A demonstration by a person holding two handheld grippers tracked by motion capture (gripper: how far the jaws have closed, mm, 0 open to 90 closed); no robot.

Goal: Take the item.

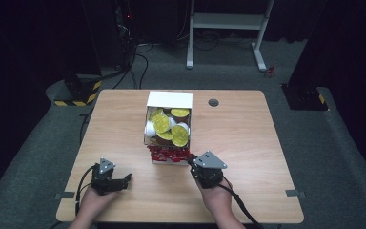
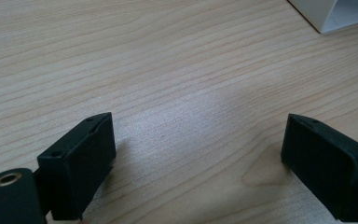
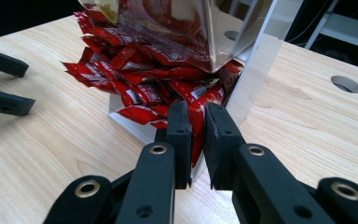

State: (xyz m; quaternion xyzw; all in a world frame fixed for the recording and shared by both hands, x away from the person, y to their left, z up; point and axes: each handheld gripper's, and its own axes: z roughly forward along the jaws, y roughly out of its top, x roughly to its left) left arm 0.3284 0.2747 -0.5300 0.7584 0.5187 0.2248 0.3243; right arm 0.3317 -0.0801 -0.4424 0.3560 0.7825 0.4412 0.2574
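Right gripper fingers pinched on red sachet.

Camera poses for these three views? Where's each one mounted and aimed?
High view: above the person's side, facing forward and down on table; both hands and tongs show.
Left gripper view: on left tongs, facing bare tabletop; open jaws.
Right gripper view: on right tongs, facing red packets; jaws pinch one.
Shared: white dispenser, left tongs.

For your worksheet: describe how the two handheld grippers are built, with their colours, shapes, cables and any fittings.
Both the left gripper and the right gripper are matt black, each topped by a grey three-cornered plate with small dark dots. Their jaws are blocky, rectangular black pads on black link arms fastened with brass-coloured rivets. A black cable trails from each gripper toward the person. No sleeves show on the forearms.
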